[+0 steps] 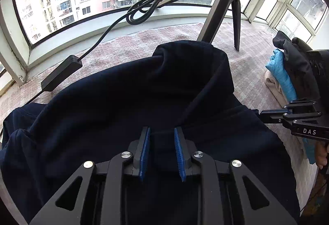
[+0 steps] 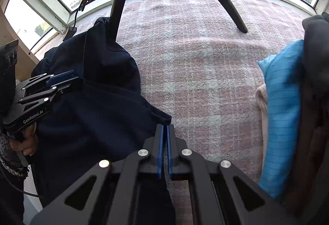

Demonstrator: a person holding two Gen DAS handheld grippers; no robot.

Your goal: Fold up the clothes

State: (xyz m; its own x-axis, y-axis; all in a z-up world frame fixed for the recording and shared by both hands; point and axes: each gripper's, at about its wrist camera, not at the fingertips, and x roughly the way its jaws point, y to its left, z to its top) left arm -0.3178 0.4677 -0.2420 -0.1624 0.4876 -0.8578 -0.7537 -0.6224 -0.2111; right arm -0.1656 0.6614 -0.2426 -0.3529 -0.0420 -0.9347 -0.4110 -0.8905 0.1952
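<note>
Pinching the near edge of the dark navy fleece garment [image 2: 98, 122] seems to be the whole point of this setup, so both hands can lift or flip that edge together for a fold. The right gripper [image 2: 164, 130] has its blue pads pressed together at a corner of the cloth, and it looks like the hem is caught between them, though the very tip of the fabric is hard to make out there. The left gripper [image 1: 162, 132] reads differently: in its own view the ribbed blue pads stand a bit apart with navy fabric bunched in the gap, and whether they actually squeeze it can't be told from that angle. Both tools tilt steeply downward toward the cloth, the two of them side by side along the same edge, each held from behind by a hand [image 2: 26, 142]. The garment itself lies spread on the pinkish checked blanket [image 2: 195, 60], its far end humped up against a black tripod leg [image 1: 209, 25]. Off to the right sits a stack of folded clothes [image 2: 283, 111], blue on cream, probably the finished pile. Farther back a black cable with an inline box [image 1: 61, 72] lies by the window sill.
</note>
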